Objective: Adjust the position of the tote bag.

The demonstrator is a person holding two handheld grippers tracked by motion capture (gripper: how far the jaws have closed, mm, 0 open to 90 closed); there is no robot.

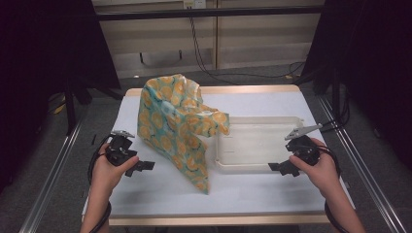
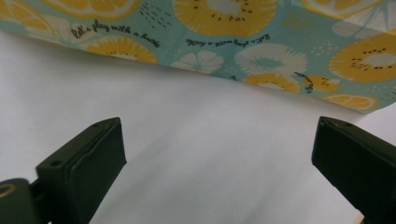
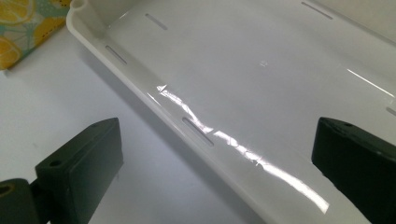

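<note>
A: Two grippers, both with jaws spread wide and nothing between them. Your left gripper [image 1: 142, 166] sits on the near-left side of the fruit-print cloth [image 1: 177, 124], pointing at its lower hem; your right gripper [image 1: 281, 168] hovers at the near edge of the white plastic tray [image 1: 272, 127], which is to the right of the cloth.

B: And where exactly is the cloth?

A: It stands bunched up in a tall, crumpled heap on the white table mat [image 1: 160, 191], with its right-hand folds draped over the left end of the tray. In the left gripper view its hem [image 2: 261, 81] lies on the mat just ahead of your jaws, not yet between them.

B: So which step are we on?

A: I judge it the approach: you are lined up, but nothing is gripped yet. The work looks like taking hold of the cloth, perhaps to spread or fold it.

B: What does the next move need?

A: Ease your left gripper forward and low so one jaw slides under the hem, then close on a single layer. Your right gripper faces the tray wall [image 3: 196, 130]; you would have to swing it left towards the cloth before closing.
</note>
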